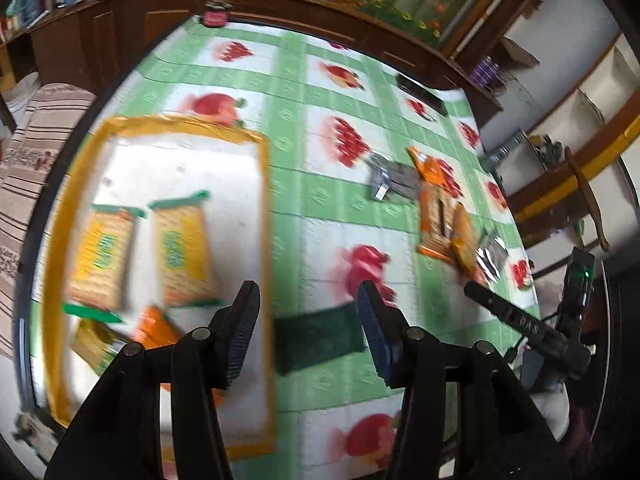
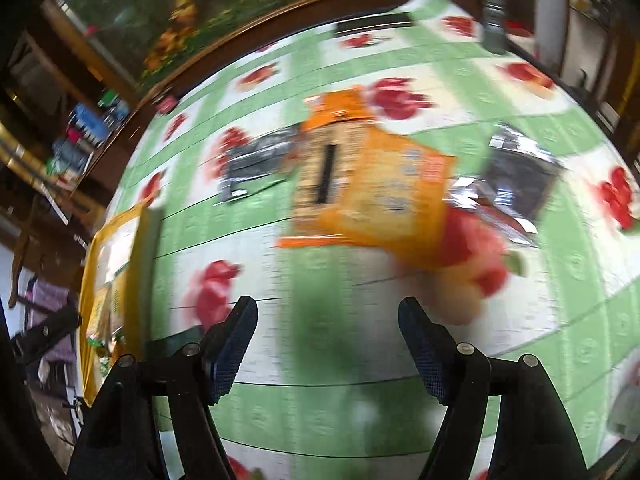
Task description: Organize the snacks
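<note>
Left gripper (image 1: 306,312): jaws stand apart with nothing between the pads. Only the tablecloth (image 1: 320,184) and a dark green rectangle lying on it show through the gap. The gripper hangs above the right edge of the tray (image 1: 264,184), a white-floored tray with a yellow rim.

Inside the tray, to the left of the jaws: two yellow packets with green ends (image 1: 182,250) lying side by side, flat. A third yellow and green packet lies at the tray's near left corner, partly hidden by the gripper body. One orange packet (image 1: 154,326) lies just beside the left finger, partly covered by it. Count in the tray: four packets seen.

Right gripper (image 2: 328,340): jaws wide apart, empty, pads clear of everything. No packet lies between them; the cloth alone shows in the gap. The view is heavily blurred.

Ahead of the right jaws, well apart from them, loose snacks lie on the cloth: two orange packets (image 2: 360,176) overlapping one another, one silver and dark packet (image 2: 256,160) to their left, one silver and dark packet (image 2: 516,176) to their right. Count outside the tray: four.

The left wrist view shows the same loose group at the far right of the table, well clear of the tray.

A dark flat item (image 1: 422,94) lies near the far table edge; a small jar (image 1: 217,10) stands at the far corner.
</note>
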### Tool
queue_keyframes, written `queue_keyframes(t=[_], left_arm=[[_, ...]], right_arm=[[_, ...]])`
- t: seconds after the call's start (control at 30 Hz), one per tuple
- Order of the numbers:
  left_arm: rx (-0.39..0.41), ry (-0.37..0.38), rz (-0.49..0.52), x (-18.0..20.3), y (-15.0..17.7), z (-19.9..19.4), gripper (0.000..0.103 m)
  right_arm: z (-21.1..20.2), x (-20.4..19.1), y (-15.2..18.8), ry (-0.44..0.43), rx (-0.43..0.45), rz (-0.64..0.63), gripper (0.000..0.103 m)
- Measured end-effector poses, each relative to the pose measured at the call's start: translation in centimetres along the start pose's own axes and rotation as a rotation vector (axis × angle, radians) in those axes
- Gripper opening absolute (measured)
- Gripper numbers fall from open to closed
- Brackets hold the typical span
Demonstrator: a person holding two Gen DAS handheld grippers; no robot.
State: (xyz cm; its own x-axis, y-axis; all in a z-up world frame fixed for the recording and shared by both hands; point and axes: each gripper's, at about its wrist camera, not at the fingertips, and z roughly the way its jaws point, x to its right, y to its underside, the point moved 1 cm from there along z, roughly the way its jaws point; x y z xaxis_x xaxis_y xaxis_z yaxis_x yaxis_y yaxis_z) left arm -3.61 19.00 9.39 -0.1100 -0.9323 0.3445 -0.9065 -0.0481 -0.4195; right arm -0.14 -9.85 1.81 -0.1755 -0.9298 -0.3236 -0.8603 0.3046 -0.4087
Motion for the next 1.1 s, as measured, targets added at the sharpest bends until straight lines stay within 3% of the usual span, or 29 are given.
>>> queue_keyframes(t=[0.23, 0.43, 0.57, 0.63, 0.77, 0.8, 0.97, 1.03, 1.1], left_arm=[[-0.011, 0.001, 0.031, 3.4, 1.8, 0.0, 0.049], [-0.013, -0.023, -0.003, 3.5, 3.3, -0.6, 0.049], [-0.002, -0.036, -0.042, 2.8, 3.8, -1.0, 0.049], [0.003, -0.04, -0.063, 2.5, 4.0, -1.0, 0.049], [-0.003, -0.03, -0.09, 2.6, 4.1, -0.3, 0.049], [-0.005, -0.023, -0.091, 2.8, 4.1, -0.2, 0.049], [-0.017, 0.006, -0.061, 4.3, 3.8, 0.6, 0.049], [-0.02, 0.007, -0.048, 4.6, 3.8, 0.7, 0.049], [-0.03, 0.008, -0.043, 4.8, 3.9, 1.0, 0.049]], right_arm=[[-0.9, 3.8, -3.8, 0.006, 0.051, 0.068, 0.075], [2.9, 3.4, -7.4, 0.026, 0.006, 0.056, 0.075], [4.5, 2.9, -7.6, 0.045, -0.031, 0.018, 0.073], [4.3, 2.3, -7.1, 0.014, -0.043, -0.008, 0.065], [3.5, -0.1, -5.6, -0.06, -0.087, -0.084, 0.03], [3.6, -0.5, -5.0, -0.089, -0.118, -0.086, 0.028], [3.9, -2.5, -1.9, -0.243, -0.255, -0.12, 0.032], [2.8, -2.0, -2.1, -0.231, -0.205, -0.108, 0.036], [1.8, -0.9, -2.9, -0.186, -0.133, -0.08, 0.052]])
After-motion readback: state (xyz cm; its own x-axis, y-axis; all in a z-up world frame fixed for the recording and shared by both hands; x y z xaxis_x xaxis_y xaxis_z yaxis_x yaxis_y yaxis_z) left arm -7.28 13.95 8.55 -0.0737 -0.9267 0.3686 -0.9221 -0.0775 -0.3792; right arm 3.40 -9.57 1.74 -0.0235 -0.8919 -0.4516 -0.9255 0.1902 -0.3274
